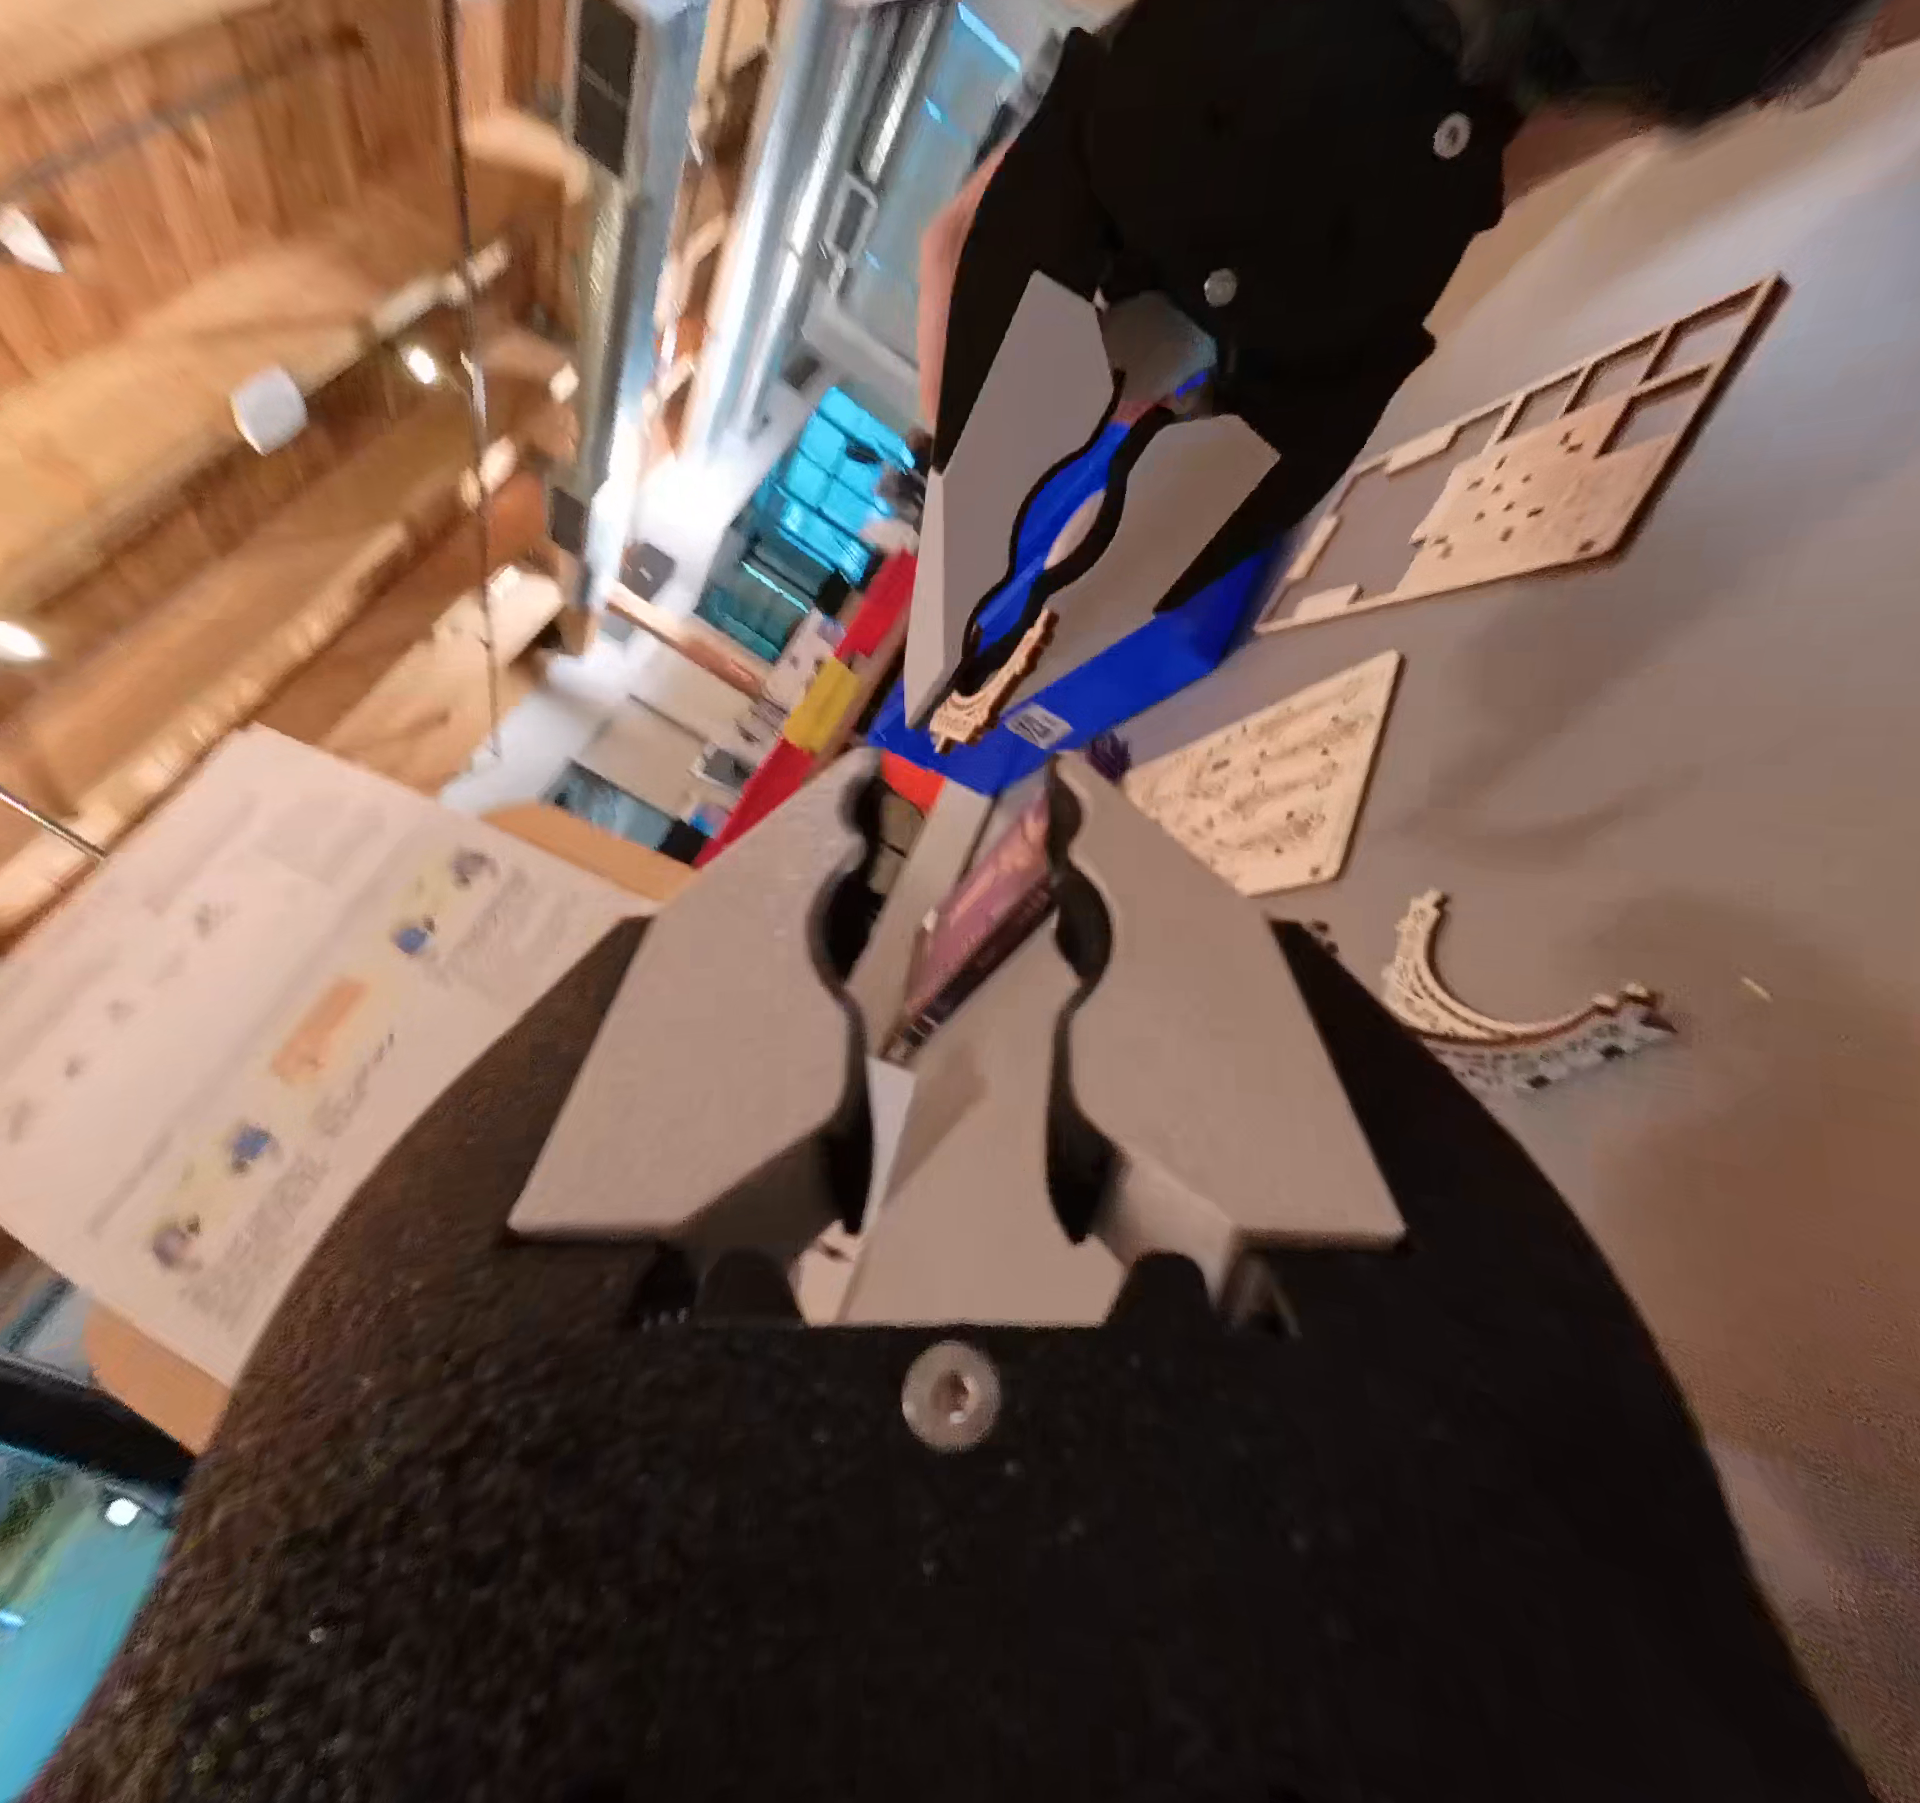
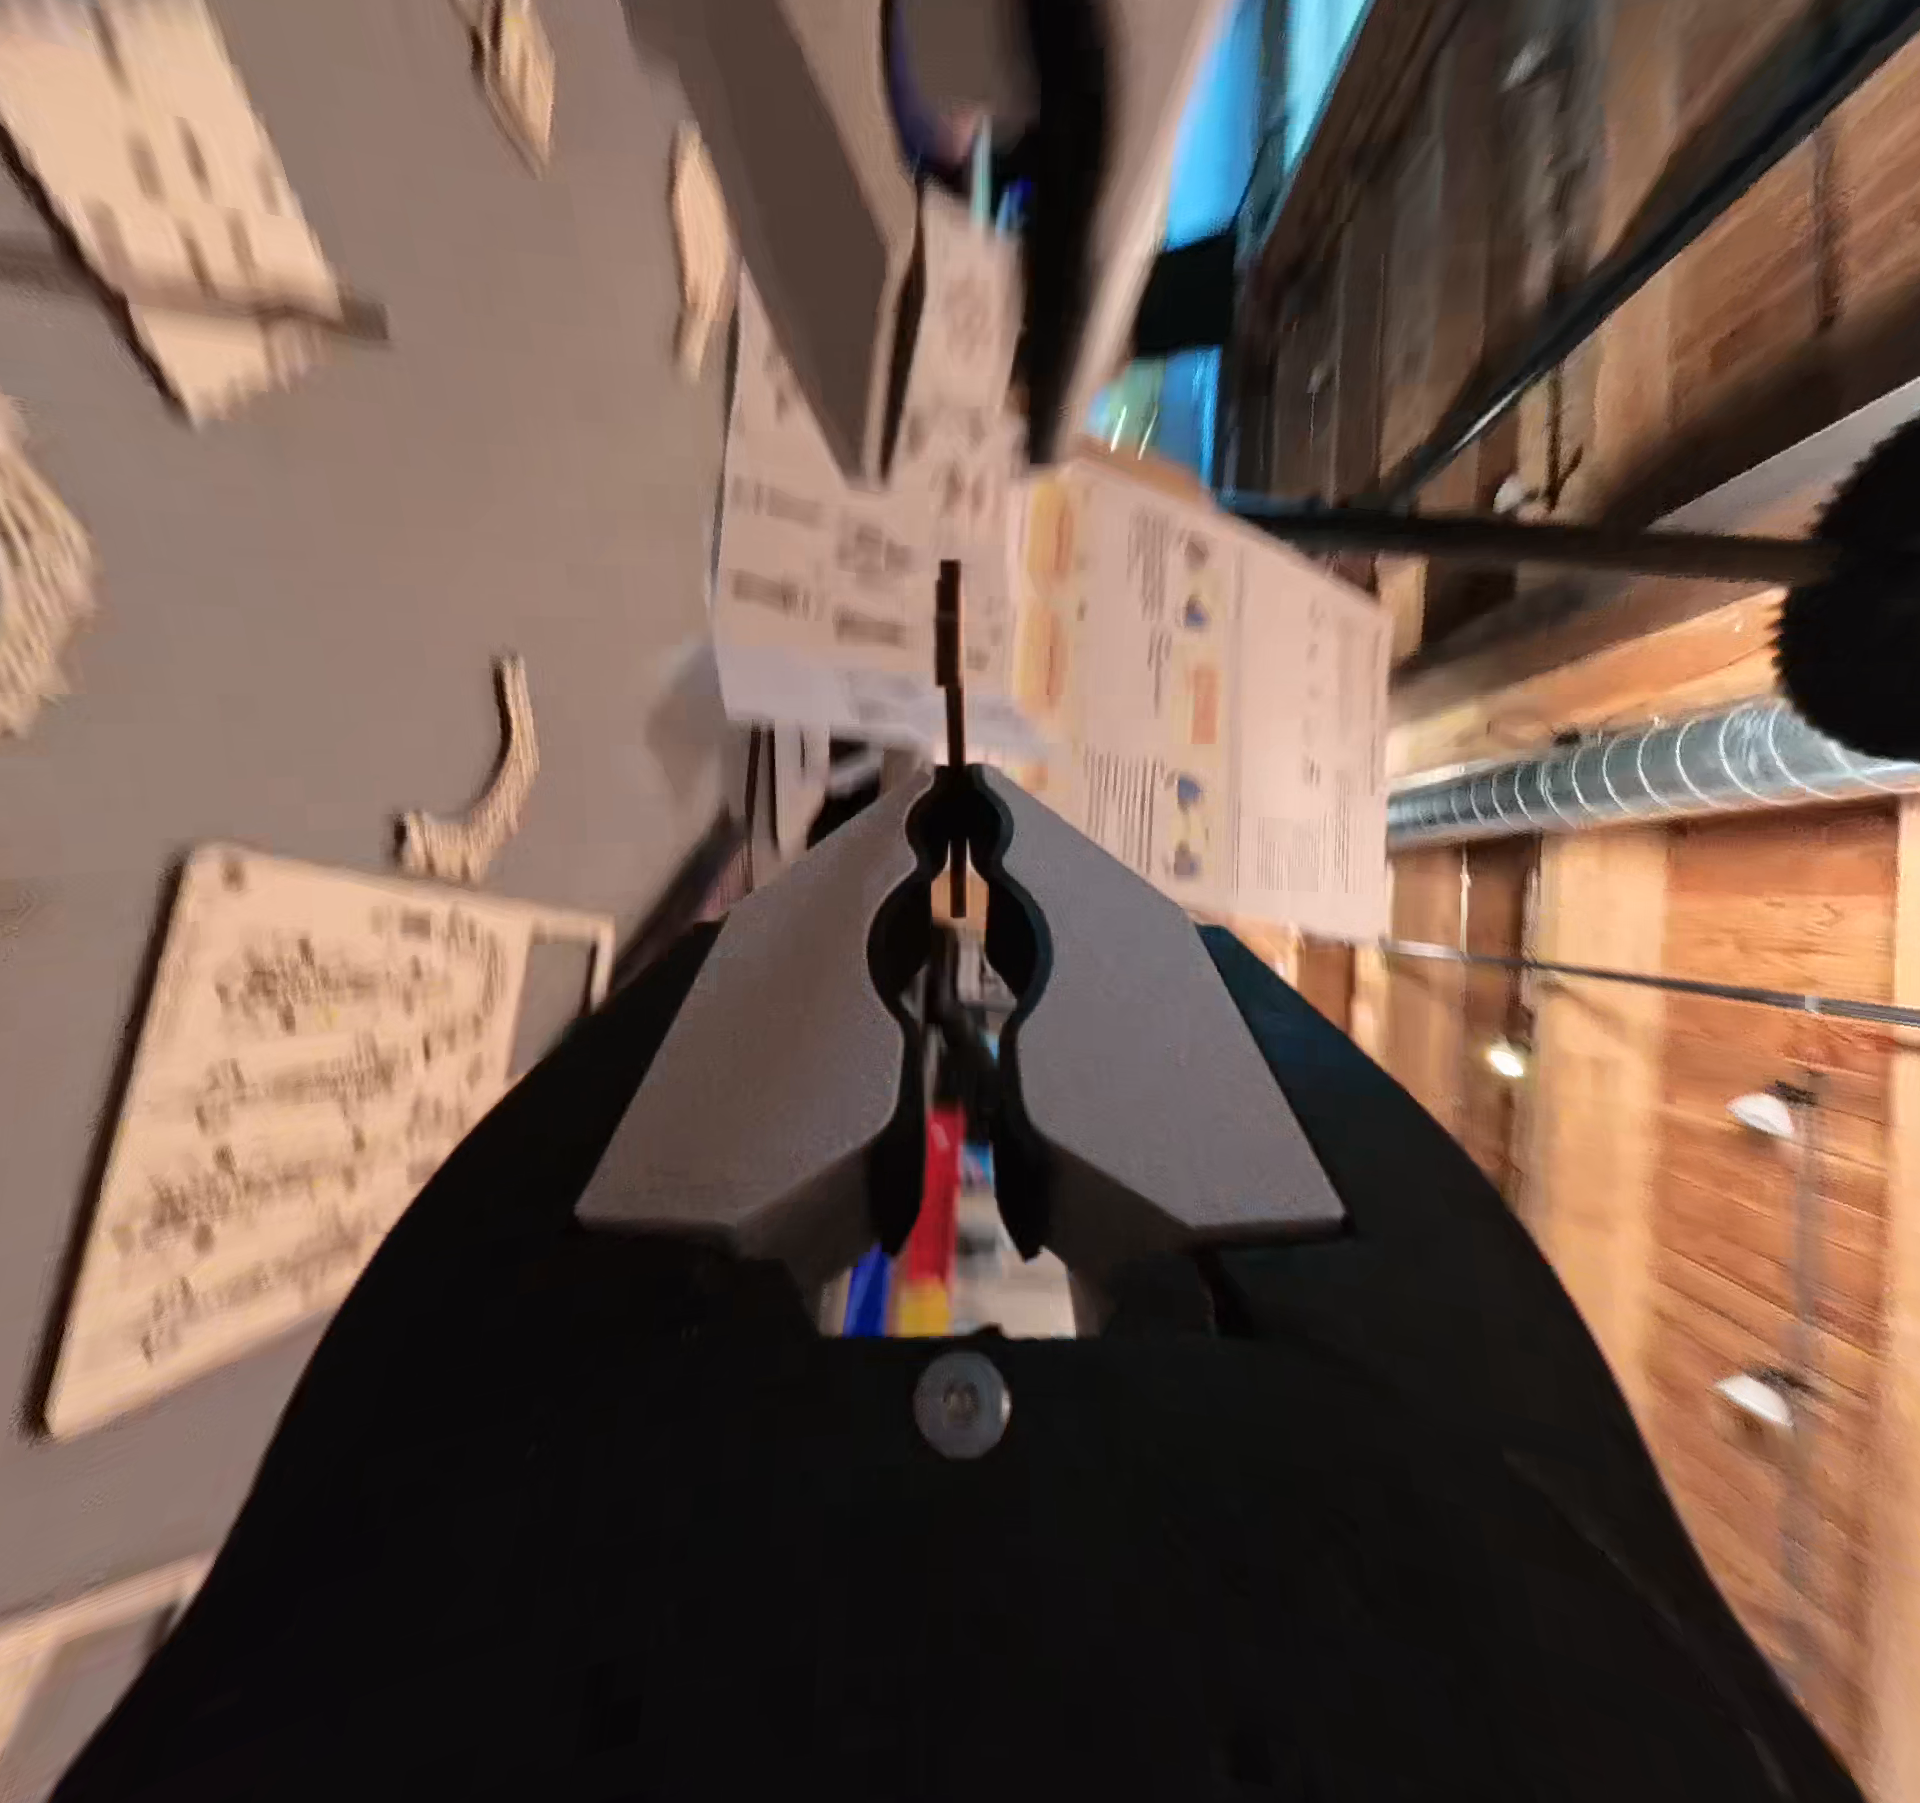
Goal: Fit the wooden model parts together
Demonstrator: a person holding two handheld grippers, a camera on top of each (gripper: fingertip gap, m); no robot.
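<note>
Your right claw (image 2: pixel 953 789) is clamped on a small flat wooden piece (image 2: pixel 950 652), seen edge-on in the right wrist view as a thin dark strip sticking out past the tips. In the left wrist view the same piece (image 1: pixel 992 683) shows as a pale, notched, laser-cut part pinched at the very tips of that claw (image 1: pixel 961 688), held up off the grey surface (image 1: pixel 1621 818).

Your left claw (image 1: pixel 961 803) has its fingers apart with nothing between them, and it points toward the held piece, tips close to it but not touching.

On the surface beyond, a curved wooden part (image 1: pixel 1507 1010) with decorated ends lies flat. Just past it is a rectangular engraved wooden sheet (image 1: pixel 1262 782), and farther on a larger cut-out frame sheet (image 1: pixel 1507 475) with empty windows where parts were removed. A blue box (image 1: pixel 1060 704) sits beside the sheets near the surface's far edge.

An open instruction sheet (image 1: pixel 239 1005) with coloured diagrams sits to the other side of your left claw. The right wrist view is heavily motion-blurred, so the sheets there read only as pale shapes.
</note>
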